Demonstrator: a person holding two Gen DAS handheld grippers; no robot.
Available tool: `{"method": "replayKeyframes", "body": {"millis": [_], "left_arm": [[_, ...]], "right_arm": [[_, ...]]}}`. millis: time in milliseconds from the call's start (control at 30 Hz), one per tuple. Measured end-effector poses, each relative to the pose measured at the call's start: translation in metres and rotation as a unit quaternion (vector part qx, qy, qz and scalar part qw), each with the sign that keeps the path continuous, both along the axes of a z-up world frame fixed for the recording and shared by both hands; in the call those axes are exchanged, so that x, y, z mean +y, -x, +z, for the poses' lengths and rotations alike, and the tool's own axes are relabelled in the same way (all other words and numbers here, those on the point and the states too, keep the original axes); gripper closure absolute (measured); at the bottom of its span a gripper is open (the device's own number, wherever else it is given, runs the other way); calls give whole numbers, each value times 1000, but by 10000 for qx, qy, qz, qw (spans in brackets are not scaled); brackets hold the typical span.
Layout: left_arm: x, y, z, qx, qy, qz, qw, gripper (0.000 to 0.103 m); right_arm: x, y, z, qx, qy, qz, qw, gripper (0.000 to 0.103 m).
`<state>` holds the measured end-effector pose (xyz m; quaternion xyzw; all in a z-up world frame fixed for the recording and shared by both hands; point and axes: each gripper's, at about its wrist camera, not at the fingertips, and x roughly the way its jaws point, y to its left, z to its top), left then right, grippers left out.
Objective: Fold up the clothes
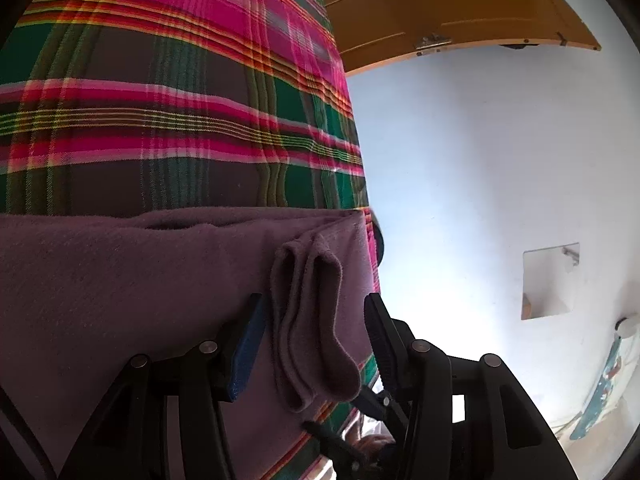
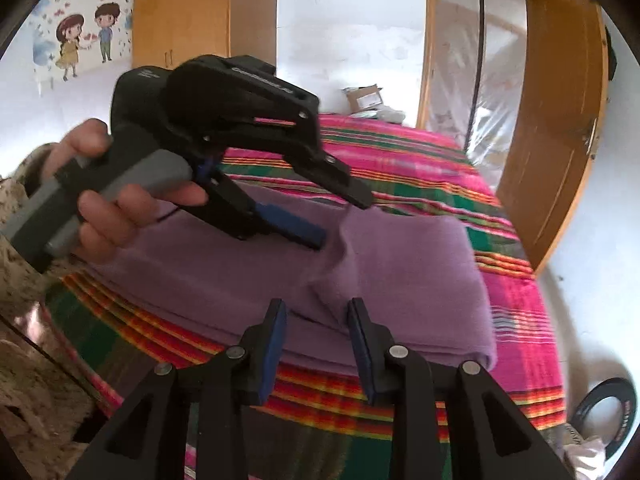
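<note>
A folded purple cloth (image 2: 400, 280) lies on a bed covered by a pink, green and red plaid blanket (image 2: 420, 168), near the blanket's front edge. The left gripper (image 2: 344, 220), held in a person's hand (image 2: 120, 216), hangs over the cloth's far side with its fingers spread; in the left wrist view a bunched fold of the purple fabric (image 1: 312, 328) sits between the two fingers without either pad visibly pressing it. The right gripper (image 2: 318, 344) points down at the cloth's near edge, its fingers likewise spread and clear of the fabric. A wooden door (image 2: 560, 120) stands open at the right, a wooden wardrobe (image 2: 180, 12) and a cartoon wall sticker (image 2: 84, 36) at the back, and a cardboard box (image 2: 364, 98) rests beyond the bed
</note>
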<state>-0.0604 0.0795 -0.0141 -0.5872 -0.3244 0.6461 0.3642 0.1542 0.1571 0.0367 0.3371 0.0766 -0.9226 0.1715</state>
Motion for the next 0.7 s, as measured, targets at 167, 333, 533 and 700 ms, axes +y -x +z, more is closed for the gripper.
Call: {"method": "replayKeyframes", "body": {"millis": [167,333,533,700], "left_arm": [[2,1,0,-33,-1,-20,10000,52],[3,3,0,-43,-2,-15,10000,52],[7,3,1,-36,4,-20,10000,52],[8,1,2,41,185,-101,9998,52]], "right_arm": [[-6,-14,8,106,12,343,9994,70],[6,-5,16,167,133,-419,9989,70],[-22,8,7,60,-216,-237,9995,70],[-35,17,-2,-110,-473,-632,9968,70]]}}
